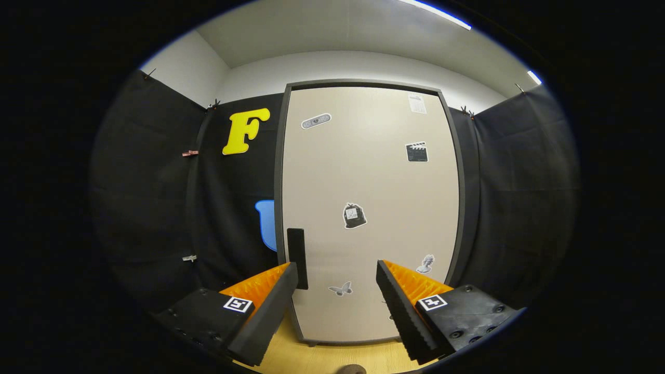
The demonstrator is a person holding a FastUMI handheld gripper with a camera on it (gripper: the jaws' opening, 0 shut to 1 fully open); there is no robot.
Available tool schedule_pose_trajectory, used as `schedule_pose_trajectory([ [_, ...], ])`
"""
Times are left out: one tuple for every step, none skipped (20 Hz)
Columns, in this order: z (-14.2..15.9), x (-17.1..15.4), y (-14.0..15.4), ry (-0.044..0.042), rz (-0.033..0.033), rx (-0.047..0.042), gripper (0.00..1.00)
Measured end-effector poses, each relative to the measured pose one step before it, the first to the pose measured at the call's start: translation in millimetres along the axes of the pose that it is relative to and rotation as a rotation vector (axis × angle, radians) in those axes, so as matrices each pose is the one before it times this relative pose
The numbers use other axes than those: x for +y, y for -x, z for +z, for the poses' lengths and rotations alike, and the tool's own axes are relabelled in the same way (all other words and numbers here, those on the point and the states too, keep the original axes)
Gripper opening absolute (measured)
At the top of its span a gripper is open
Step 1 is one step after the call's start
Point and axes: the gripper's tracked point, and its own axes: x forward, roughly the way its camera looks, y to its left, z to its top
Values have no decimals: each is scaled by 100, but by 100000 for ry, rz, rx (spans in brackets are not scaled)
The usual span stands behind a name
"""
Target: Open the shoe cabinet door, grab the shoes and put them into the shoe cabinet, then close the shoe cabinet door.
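Just beyond the left finger, a dark upright handle (297, 258) sits on the left edge of the shoe cabinet door (370, 171), which stands shut and faces the gripper (336, 278). Between and ahead of the fingers, held wide apart with nothing in them, the pale door carries several small stickers (354, 216), and a wooden floor (332, 356) runs beneath it. Beyond the right finger, black cloth (519, 192) flanks the cabinet.

Beige cabinet door (371, 208), black handle (297, 257), monochrome stickers (354, 216).
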Motion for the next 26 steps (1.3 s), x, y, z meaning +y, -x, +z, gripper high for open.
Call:
schedule_pose_trajectory([
  [-104,251,-89,-409,261,34,99],
  [-200,129,-176,-373,-7,343,99],
  [-224,313,-249,-332,52,467,99],
  [-235,485,-294,-221,303,429,99],
  [-246,431,-396,128,148,465,99],
  [-440,431,-465,190,137,735,99],
  [-425,594,-542,154,611,712,99],
  [-415,584,-626,143,510,715,99],
  [-324,539,-535,-39,534,612,99],
  [-317,518,-651,-155,242,533,99],
  [-352,337,-664,-109,287,120,99],
  [-225,415,-640,-133,97,-196,99],
  [-192,287,-672,-41,-393,-344,100],
  [-194,145,-591,98,-609,-56,100],
  [-285,155,-726,-46,-722,297,99],
  [-316,209,-767,-158,-316,498,100],
  [-272,137,-780,-130,-579,526,100],
  [-326,-57,-803,-121,-835,567,99],
  [-326,41,-764,-124,-735,517,100],
  [-251,16,-762,19,-749,286,99],
  [-163,-42,-705,206,-1055,0,99],
  [-143,-64,-670,37,-1011,113,99],
  [-143,-28,-614,-199,-896,509,99],
  [-376,6,-524,-50,-692,478,98],
  [-271,48,-375,196,-389,598,98],
  [-277,-87,-308,609,-646,503,98],
])
